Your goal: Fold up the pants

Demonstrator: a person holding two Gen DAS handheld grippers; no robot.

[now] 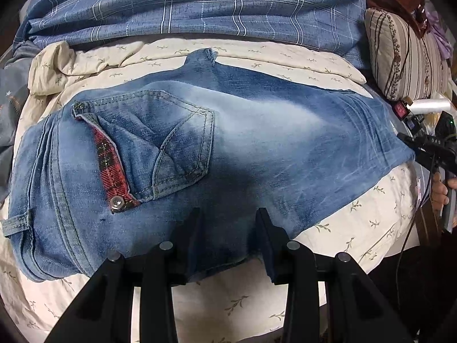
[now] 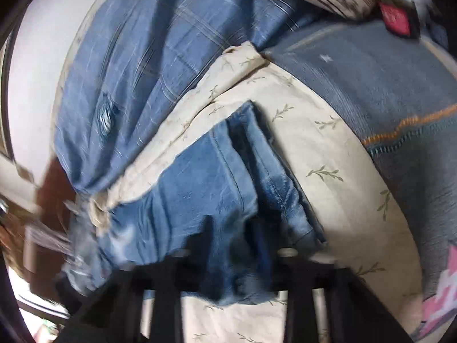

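Faded blue jeans (image 1: 228, 148) lie folded in half on a cream leaf-print quilt (image 1: 257, 57), waist at the left, back pocket (image 1: 160, 143) with red plaid flap up. My left gripper (image 1: 228, 217) is open, its fingers resting on the near edge of the jeans. My right gripper shows at the far right of the left wrist view (image 1: 425, 145), at the leg end. In the blurred right wrist view the jeans' leg ends (image 2: 217, 188) lie between the fingers of the right gripper (image 2: 228, 228); its jaws stand apart around the denim.
A blue plaid duvet (image 1: 200, 8) lies bunched behind the quilt. A striped pillow (image 1: 405, 57) sits at the back right, with a red-labelled item (image 1: 400, 108) and a clear plastic roll (image 1: 428, 105) below it. A grey blanket (image 2: 385, 91) borders the quilt.
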